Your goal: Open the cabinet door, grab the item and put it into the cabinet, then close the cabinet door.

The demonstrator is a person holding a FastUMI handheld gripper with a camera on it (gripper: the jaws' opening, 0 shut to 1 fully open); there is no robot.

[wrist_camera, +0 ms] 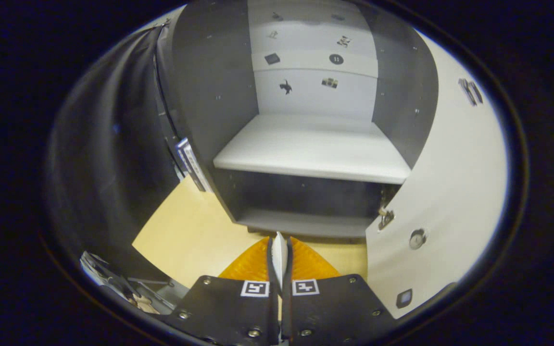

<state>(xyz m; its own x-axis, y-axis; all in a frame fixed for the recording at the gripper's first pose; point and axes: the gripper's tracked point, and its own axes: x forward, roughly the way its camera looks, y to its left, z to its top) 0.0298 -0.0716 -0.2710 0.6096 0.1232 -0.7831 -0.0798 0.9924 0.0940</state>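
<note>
At lower left of the frame I noted the tan table [185,230]. At bottom centre, the gripper [280,262] was pinching an orange ribbed item [306,264], fingers nearly together. Beyond them stood the open cabinet [209,96], its white shelf [310,151] bare. At right the cabinet door [455,192] hung open, knob [417,238] showing.

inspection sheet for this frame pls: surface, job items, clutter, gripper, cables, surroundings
Surface: tan tabletop under the cabinet.
Job's things: cabinet open, door swung to the right, knob on it; white shelf bare; orange ribbed item between the fingers.
Clutter: nothing seen.
Gripper: gripper shut on the orange item, facing the cabinet opening.
Cables: nothing seen.
Surroundings: small stickers on the cabinet's back wall; dark cloth beside the cabinet.
</note>
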